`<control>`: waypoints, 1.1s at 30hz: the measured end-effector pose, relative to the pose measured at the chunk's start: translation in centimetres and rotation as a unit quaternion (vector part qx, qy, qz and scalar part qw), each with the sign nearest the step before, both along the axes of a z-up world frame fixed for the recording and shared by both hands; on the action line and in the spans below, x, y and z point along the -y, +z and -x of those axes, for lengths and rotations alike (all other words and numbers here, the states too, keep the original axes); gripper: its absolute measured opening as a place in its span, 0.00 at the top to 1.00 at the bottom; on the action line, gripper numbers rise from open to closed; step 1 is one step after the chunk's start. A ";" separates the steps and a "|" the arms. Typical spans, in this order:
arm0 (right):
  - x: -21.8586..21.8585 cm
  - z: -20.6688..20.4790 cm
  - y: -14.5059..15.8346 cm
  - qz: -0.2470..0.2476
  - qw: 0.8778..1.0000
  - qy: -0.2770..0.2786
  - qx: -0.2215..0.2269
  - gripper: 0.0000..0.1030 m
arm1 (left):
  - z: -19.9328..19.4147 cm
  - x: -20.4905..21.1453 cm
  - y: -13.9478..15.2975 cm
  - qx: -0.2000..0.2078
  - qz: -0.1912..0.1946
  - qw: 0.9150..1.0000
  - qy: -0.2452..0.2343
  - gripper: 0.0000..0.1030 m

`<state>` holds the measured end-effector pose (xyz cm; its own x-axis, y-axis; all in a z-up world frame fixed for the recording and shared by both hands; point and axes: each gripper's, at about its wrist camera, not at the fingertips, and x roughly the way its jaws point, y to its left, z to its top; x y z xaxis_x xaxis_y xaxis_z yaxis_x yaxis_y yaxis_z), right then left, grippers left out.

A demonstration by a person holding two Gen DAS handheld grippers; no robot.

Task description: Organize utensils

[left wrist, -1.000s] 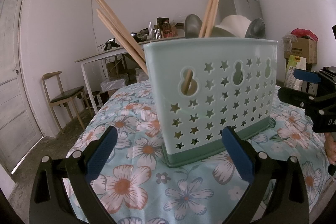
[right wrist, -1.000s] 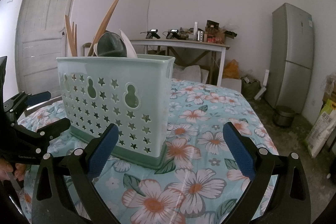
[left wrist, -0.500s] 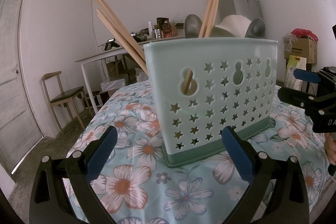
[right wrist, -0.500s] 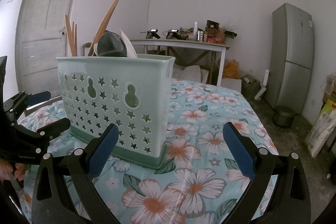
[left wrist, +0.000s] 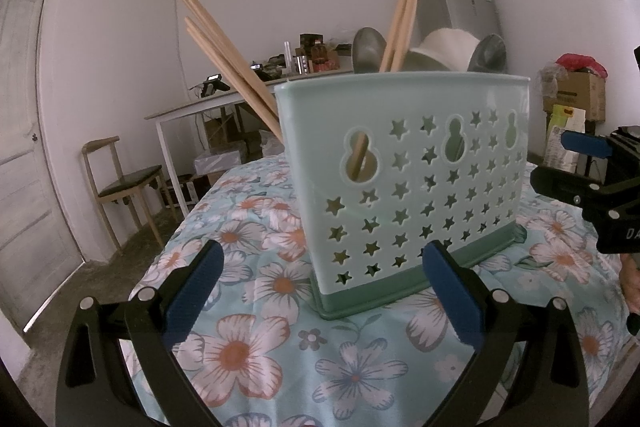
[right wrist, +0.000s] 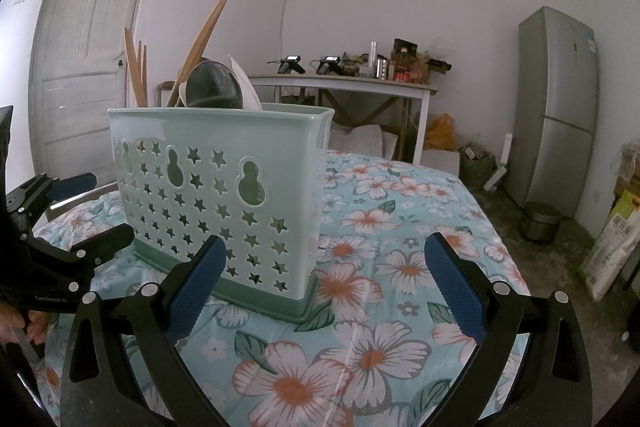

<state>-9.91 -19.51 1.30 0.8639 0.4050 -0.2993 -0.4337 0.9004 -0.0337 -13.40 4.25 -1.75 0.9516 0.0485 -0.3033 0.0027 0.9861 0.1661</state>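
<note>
While the pale green star-perforated plastic utensil caddy [left wrist: 404,183] stands at frame centre, the left gripper [left wrist: 320,291] and right gripper [right wrist: 322,285] are held wide open, empty.

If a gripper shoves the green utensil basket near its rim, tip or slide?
Probably tips: the basket is tall on a narrow base, and long chopsticks lean out above the rim. The flowered cloth likely grips its base. Thin perforated plastic suggests it is light.

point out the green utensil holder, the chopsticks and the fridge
green utensil holder [left wrist: 400,187], left wrist view, perforated front wall
chopsticks [left wrist: 224,51], left wrist view, shafts of the left-leaning bundle
fridge [right wrist: 560,107], right wrist view, door front
</note>
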 end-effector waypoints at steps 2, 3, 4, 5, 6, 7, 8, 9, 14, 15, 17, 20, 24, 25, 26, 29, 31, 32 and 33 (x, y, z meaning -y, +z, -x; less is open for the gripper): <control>-0.1 0.0 0.0 0.000 1.000 0.000 0.000 0.08 | 0.0 0.1 0.1 0.001 -0.001 1.000 0.002 0.05; -0.1 0.0 0.0 0.000 1.000 0.000 0.000 0.08 | 0.1 0.1 0.1 0.001 -0.002 1.000 0.002 0.05; -0.1 0.0 0.0 0.000 1.000 0.000 0.000 0.08 | 0.1 0.2 0.1 0.002 -0.003 1.000 0.002 0.05; -0.1 0.0 0.0 0.000 1.000 0.000 0.000 0.08 | 0.1 0.3 0.1 0.002 -0.003 1.000 0.003 0.05; 0.0 0.0 0.0 0.000 1.000 0.000 0.000 0.08 | 0.1 0.4 0.1 0.002 -0.004 1.000 0.003 0.05; -0.1 0.0 0.0 0.000 1.000 0.000 0.000 0.08 | 0.1 0.4 0.1 0.003 -0.004 1.000 0.003 0.05; 0.0 0.0 0.0 0.000 1.000 0.000 0.000 0.08 | 0.1 0.4 0.1 0.003 -0.004 1.000 0.003 0.05; -0.1 0.0 0.0 0.000 1.000 0.000 0.000 0.08 | 0.1 0.4 0.1 0.003 -0.004 1.000 0.003 0.05; -0.1 0.0 0.0 0.000 1.000 0.000 0.000 0.08 | 0.1 0.4 0.1 0.003 -0.004 1.000 0.003 0.05; -0.1 0.0 -0.1 0.001 1.000 0.000 0.000 0.08 | 0.1 0.4 0.1 0.003 -0.003 1.000 0.003 0.05; -0.1 0.0 0.0 0.001 1.000 0.000 0.000 0.08 | 0.1 0.4 0.1 0.003 -0.002 1.000 0.002 0.05; 0.0 0.1 0.0 0.001 1.000 0.000 0.000 0.08 | 0.1 0.4 0.1 0.003 0.001 1.000 0.002 0.05; 0.0 0.1 0.0 0.001 1.000 0.000 0.000 0.08 | 0.0 0.5 0.2 0.003 0.000 1.000 0.003 0.05; -0.1 0.1 0.0 0.001 1.000 0.000 0.000 0.08 | 0.0 0.4 0.2 0.003 0.000 1.000 0.003 0.05; -0.1 0.1 0.0 0.001 1.000 0.000 0.000 0.08 | 0.0 0.4 0.2 0.003 0.001 1.000 0.003 0.05; -0.1 0.1 0.0 0.001 1.000 0.000 0.001 0.08 | 0.0 0.4 0.1 0.003 0.001 1.000 0.003 0.05; 0.0 0.1 0.1 0.001 1.000 0.000 0.000 0.08 | 0.0 0.4 0.1 0.003 0.000 1.000 0.003 0.05; 0.0 0.1 0.0 0.001 1.000 0.000 0.000 0.08 | 0.1 0.4 0.1 0.003 0.001 1.000 0.003 0.05; -0.2 0.1 0.0 0.001 1.000 0.000 0.000 0.08 | 0.1 0.4 0.1 0.003 0.001 1.000 0.003 0.05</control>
<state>-10.01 -19.36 1.30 0.8646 0.4036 -0.2995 -0.4329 0.9007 -0.0359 -13.46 3.85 -1.62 0.9532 0.0530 -0.2977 -0.0034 0.9863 0.1647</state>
